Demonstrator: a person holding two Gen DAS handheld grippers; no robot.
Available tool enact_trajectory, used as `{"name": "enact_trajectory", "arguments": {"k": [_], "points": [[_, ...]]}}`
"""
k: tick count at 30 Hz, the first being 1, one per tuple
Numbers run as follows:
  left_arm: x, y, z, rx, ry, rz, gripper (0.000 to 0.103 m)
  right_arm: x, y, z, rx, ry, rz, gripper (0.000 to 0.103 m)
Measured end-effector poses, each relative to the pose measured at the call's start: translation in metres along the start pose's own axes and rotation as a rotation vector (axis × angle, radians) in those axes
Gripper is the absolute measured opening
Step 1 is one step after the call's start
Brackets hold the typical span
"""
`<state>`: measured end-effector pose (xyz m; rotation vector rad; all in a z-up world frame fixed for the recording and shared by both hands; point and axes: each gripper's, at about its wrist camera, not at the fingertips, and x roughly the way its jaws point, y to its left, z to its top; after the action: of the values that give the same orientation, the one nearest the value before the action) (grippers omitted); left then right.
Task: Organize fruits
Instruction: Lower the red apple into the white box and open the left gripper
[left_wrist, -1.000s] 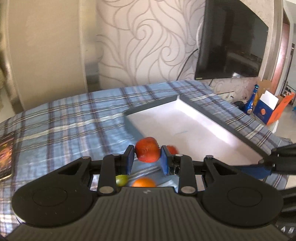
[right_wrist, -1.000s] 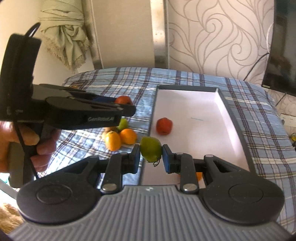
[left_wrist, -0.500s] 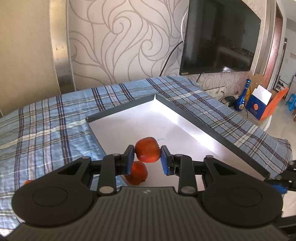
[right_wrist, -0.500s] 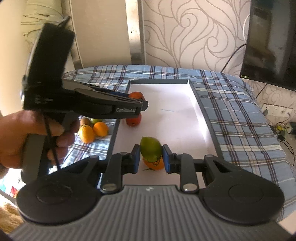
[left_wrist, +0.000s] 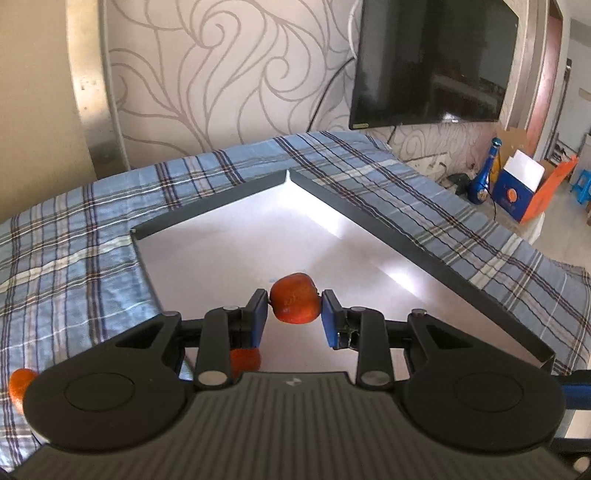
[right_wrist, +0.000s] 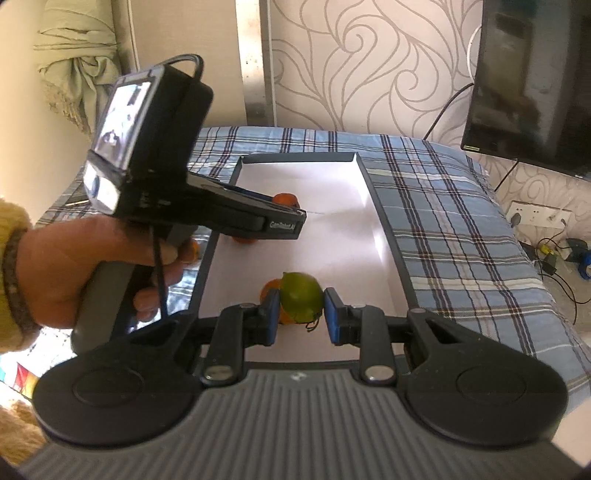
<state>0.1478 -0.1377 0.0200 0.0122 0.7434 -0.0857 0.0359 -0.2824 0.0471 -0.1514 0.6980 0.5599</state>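
Both grippers are loaded up right now. The left gripper (left_wrist: 294, 316) has its blue pads clamped on a red-orange fruit (left_wrist: 294, 303), held up over the near-left part of the white tray (left_wrist: 406, 245), which sits on a blue plaid tablecloth (left_wrist: 74, 258). Another orange-red fruit (left_wrist: 245, 360) lies on the tray floor just under the left finger, and one more orange one (left_wrist: 20, 384) is out on the cloth at the far left edge of that view. The right gripper (right_wrist: 301, 312) is squeezed onto a green fruit (right_wrist: 301, 297), also above the tray, with an orange fruit (right_wrist: 271, 291) partly hidden right behind it. From the right wrist view you can see the person's hand (right_wrist: 92, 266) wrapped around the left gripper's handle. A dark TV (left_wrist: 432, 62) hangs on the swirly-patterned wall behind.
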Motion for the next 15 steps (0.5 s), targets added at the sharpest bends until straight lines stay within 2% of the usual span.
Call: {"name": "enact_trajectory", "arguments": {"k": [7, 9, 11, 15], "points": [[-0.007, 0.000, 0.000, 0.020, -0.011, 0.015, 0.038, -0.001, -0.004, -0.002, 0.011, 0.002, -0.010, 0.029], [-0.013, 0.002, -0.002, 0.028, -0.016, 0.005, 0.045, 0.000, -0.006, -0.002, 0.015, 0.002, -0.010, 0.029], [-0.018, 0.004, -0.003, 0.030, -0.035, 0.014, 0.063, 0.003, -0.008, -0.002, 0.019, 0.006, -0.011, 0.029], [-0.023, 0.006, -0.005, 0.038, -0.045, 0.020, 0.066, 0.010, -0.011, -0.002, 0.024, 0.015, -0.009, 0.029]]}}
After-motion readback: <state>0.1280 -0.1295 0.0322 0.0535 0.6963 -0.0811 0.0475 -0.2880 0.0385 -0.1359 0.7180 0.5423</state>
